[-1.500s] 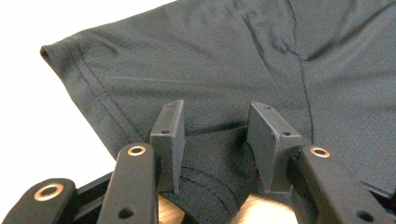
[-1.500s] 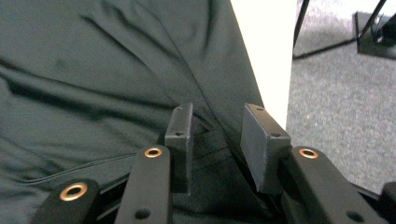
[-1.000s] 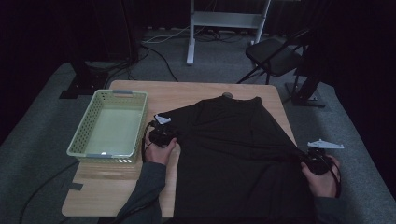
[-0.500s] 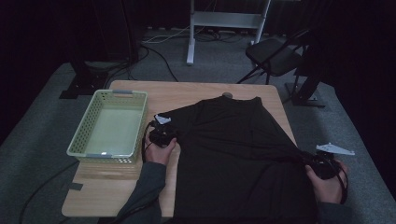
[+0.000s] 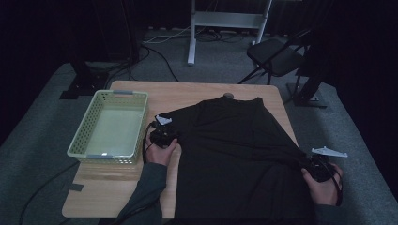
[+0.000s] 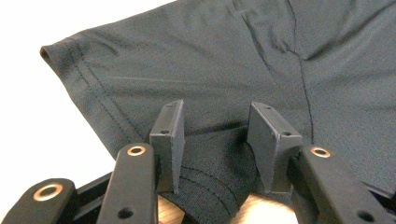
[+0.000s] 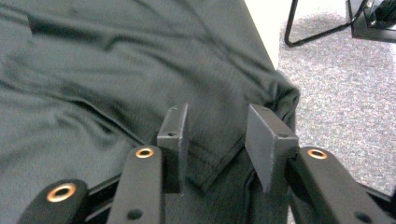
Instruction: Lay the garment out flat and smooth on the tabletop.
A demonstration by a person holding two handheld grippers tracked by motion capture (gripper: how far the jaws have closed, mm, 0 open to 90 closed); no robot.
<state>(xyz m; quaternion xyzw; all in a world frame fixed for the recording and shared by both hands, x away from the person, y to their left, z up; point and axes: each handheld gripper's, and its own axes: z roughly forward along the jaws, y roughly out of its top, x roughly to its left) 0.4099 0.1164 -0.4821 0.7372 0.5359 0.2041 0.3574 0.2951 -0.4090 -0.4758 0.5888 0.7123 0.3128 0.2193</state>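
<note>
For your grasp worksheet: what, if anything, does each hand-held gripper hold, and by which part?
Neither clamps anything: open jaws straddle the black fabric T-shirt, left at a sleeve hem, right at a sleeve.

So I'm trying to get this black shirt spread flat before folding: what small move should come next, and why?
Probably ease the right gripper a little further outward. Its sleeve hangs past the edge of the wooden table, and creases run across the black shirt toward it, while the left gripper has the other sleeve bunched between its jaws. I cannot tell how firmly either one grips.
</note>
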